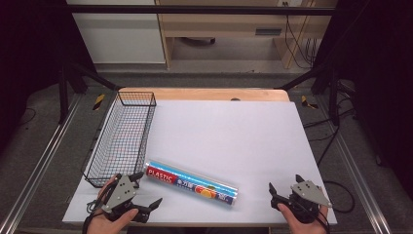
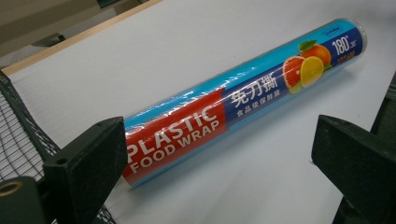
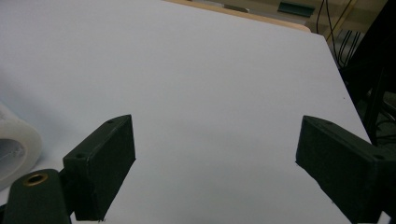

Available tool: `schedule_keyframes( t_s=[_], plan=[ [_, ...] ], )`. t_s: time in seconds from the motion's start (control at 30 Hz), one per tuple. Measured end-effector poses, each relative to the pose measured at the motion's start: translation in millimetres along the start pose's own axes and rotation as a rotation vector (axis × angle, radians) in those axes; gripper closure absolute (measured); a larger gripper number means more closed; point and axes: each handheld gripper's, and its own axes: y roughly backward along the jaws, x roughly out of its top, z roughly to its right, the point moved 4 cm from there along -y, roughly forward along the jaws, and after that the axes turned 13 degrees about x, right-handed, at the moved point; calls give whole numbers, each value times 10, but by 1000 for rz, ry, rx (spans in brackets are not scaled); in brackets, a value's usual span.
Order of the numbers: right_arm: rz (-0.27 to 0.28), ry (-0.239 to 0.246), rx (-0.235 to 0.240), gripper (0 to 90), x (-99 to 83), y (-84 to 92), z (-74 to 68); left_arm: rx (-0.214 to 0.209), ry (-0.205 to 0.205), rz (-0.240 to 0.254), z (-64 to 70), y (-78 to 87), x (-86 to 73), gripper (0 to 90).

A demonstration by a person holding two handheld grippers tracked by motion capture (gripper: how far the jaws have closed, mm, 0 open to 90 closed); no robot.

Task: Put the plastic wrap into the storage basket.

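1. The roll of plastic food wrap (image 1: 191,184) lay on its side in the lower middle of the high view, slanting from lower right up to the left, on the white sheet (image 1: 229,131).
2. Left gripper (image 1: 148,190) sat at the lower left, jaws spread wide with nothing in them, right next to the red end of the roll. In its own view the roll (image 2: 243,95) ran diagonally up to the upper right.
3. Right gripper (image 1: 285,187) at the lower right was also wide open and empty, a bit apart from the roll's other end (image 3: 14,149).
4. Risk, I reckon: it's a round, slick tube, so a pinch near one end could roll it away or tip the far end down.
5. The wire basket (image 1: 122,136) stood along the left edge, just beside the roll's red end. Its near rim could catch a swinging roll or the left jaw.
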Motion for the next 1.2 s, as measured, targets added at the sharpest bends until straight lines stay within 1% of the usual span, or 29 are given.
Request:
schedule_keyframes(
  t_s=[0.03,0.07,0.1,0.13,0.17,0.23,0.3,0.33,0.43,0.47,0.5,0.53,0.57,0.6,0.63,0.67,0.7,0.73,0.77,0.8,0.87,0.9,0.93,0.97,1.0,1.03,1.13,1.17,1.2],
  plan=[
    [-1,-5,-2,119,-5,-1,6,-8,2,6,7,-4,8,36],
    [-3,-9,-4,119,-11,0,13,-9,-10,14,9,-15,21,38],
    [-1,-15,-6,120,-13,3,19,-9,-10,14,9,-15,21,37],
    [2,-17,-8,120,-12,5,25,-43,-14,5,33,-42,55,37],
    [1,-16,-9,120,-14,6,31,-57,-24,-1,50,-60,79,35],
    [-2,-23,-9,120,-19,5,33,-66,-67,-22,82,-85,152,36],
    [-1,-20,-14,120,-19,5,39,-109,-105,-45,125,-101,258,37],
    [0,-22,-13,121,-19,3,39,-123,-131,-52,141,-109,324,39],
    [-3,-21,-10,121,-19,-2,33,-153,-269,-90,162,-145,536,41],
    [-3,-20,-11,121,-17,-2,30,-157,-325,-97,158,-162,607,41],
    [-3,-20,-11,121,-17,-2,30,-157,-325,-97,158,-162,607,44],
    [-6,-14,-11,120,-19,-5,28,-160,-413,-112,144,-204,733,45],
    [-7,-15,-11,120,-20,-6,28,-165,-449,-119,141,-227,788,45],
    [-9,-16,-9,120,-21,-7,28,-165,-449,-119,141,-227,788,46],
    [-9,-16,-9,120,-21,-7,28,-178,-494,-138,133,-251,835,46],
    [-10,-17,-10,120,-23,-11,32,-211,-549,-173,127,-319,894,51],
    [-10,-19,-11,120,-23,-12,32,-228,-572,-183,123,-363,909,54],
    [-9,-20,-11,120,-22,-14,32,-255,-600,-210,111,-400,918,66],
    [-9,-18,-12,120,-20,-14,33,-269,-634,-232,94,-443,920,73],
    [-9,-17,-12,121,-19,-15,32,-272,-669,-252,70,-487,918,73],
    [-13,-14,-10,121,-20,-18,26,-281,-719,-288,30,-573,894,72],
    [-15,-11,-11,121,-19,-19,24,-295,-735,-303,17,-614,876,73],
    [-17,-7,-11,122,-18,-21,22,-295,-735,-303,17,-614,876,74],
    [-19,-6,-12,122,-18,-26,21,-306,-747,-325,7,-653,850,78],
    [-19,-4,-12,122,-17,-28,20,-328,-790,-365,-9,-725,793,85],
    [-20,-1,-12,122,-16,-29,20,-335,-804,-381,-14,-762,767,91],
    [-22,-1,-11,122,-15,-31,16,-350,-829,-406,-12,-828,720,94],
    [-23,1,-10,122,-15,-32,15,-364,-856,-431,6,-888,674,96],
    [-23,1,-10,122,-15,-32,15,-364,-856,-431,6,-888,674,95]
  ],
)
